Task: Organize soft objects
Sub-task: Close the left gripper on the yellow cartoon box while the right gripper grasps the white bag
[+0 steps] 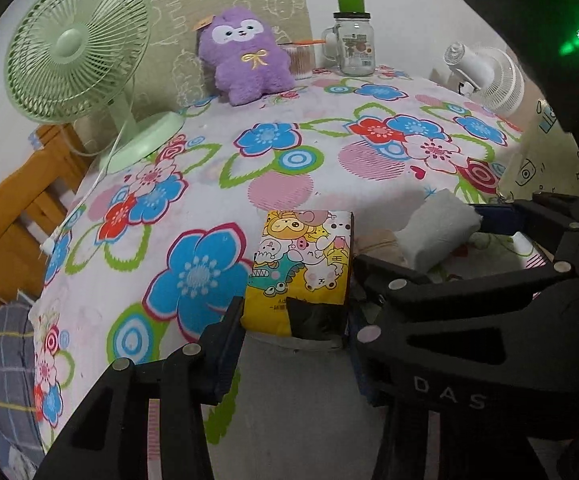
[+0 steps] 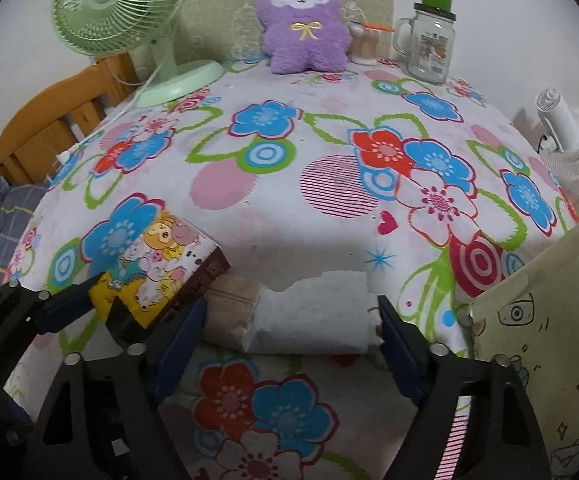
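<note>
Left wrist: tissue pack (image 1: 301,268) yellow, cartoon animals, corner torn.

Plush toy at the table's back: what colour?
Purple plush toy, white face patch, yellow bow; clearest in the right wrist view.

You can't see the near end of the yellow cartoon-printed tissue pack (image 1: 301,264); the left gripper (image 1: 293,344) covers it. The beige soft bundle (image 2: 229,308) hides mostly behind the white folded paper towel (image 2: 313,312). The glass mug's label (image 2: 433,46) is too small to read.
</note>
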